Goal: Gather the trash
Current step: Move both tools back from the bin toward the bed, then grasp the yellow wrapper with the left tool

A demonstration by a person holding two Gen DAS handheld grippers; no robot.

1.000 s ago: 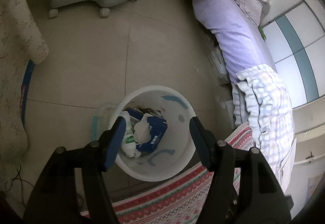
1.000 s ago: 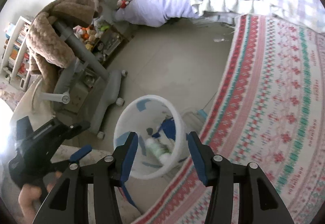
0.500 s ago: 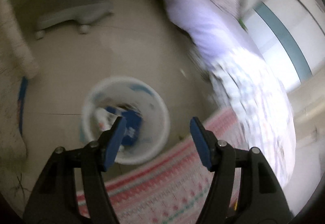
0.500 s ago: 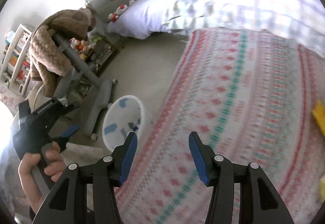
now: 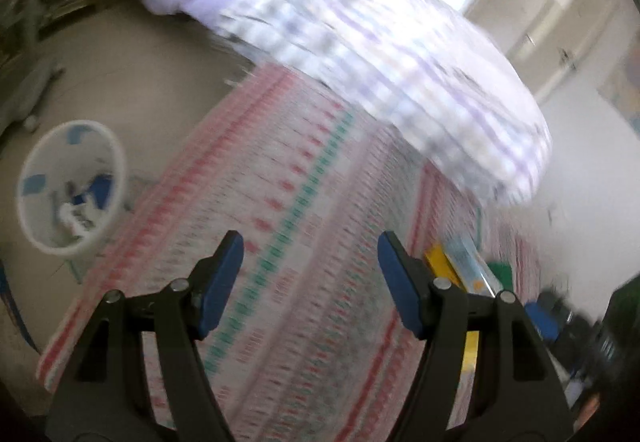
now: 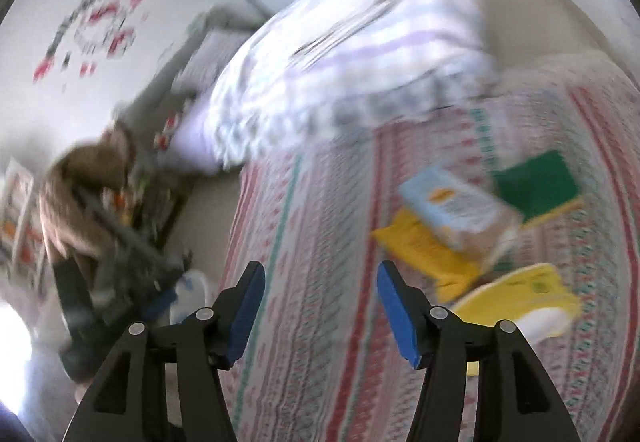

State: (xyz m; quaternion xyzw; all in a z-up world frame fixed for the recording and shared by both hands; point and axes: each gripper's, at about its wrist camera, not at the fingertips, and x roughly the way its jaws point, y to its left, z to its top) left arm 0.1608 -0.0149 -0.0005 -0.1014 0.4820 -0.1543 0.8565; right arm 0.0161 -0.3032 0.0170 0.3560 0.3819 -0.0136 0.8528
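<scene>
The white bin [image 5: 72, 197] with trash inside stands on the floor at the far left of the left wrist view. My left gripper [image 5: 310, 242] hangs over the patterned rug [image 5: 300, 181], its jaws opening, with nothing between them. My right gripper [image 6: 320, 270] is also opening and empty above the rug. To its right lies a pile of trash: a light blue carton [image 6: 452, 205], a yellow packet [image 6: 424, 250], a green packet [image 6: 536, 181] and another yellow wrapper [image 6: 520, 298]. The left wrist view shows the edge of that pile [image 5: 460, 258]. Both views are blurred.
A bed with a checked blanket [image 5: 380, 61] borders the rug at the back. A chair draped with a brown throw [image 6: 88, 177] stands left, beside cluttered shelves. The other gripper, held in a hand [image 6: 100, 294], shows blurred at the left of the right wrist view.
Both grippers have swung away from above the bin and out over the rug. The bin has slid to the left edge of the views, and the trash pile has come into sight.
</scene>
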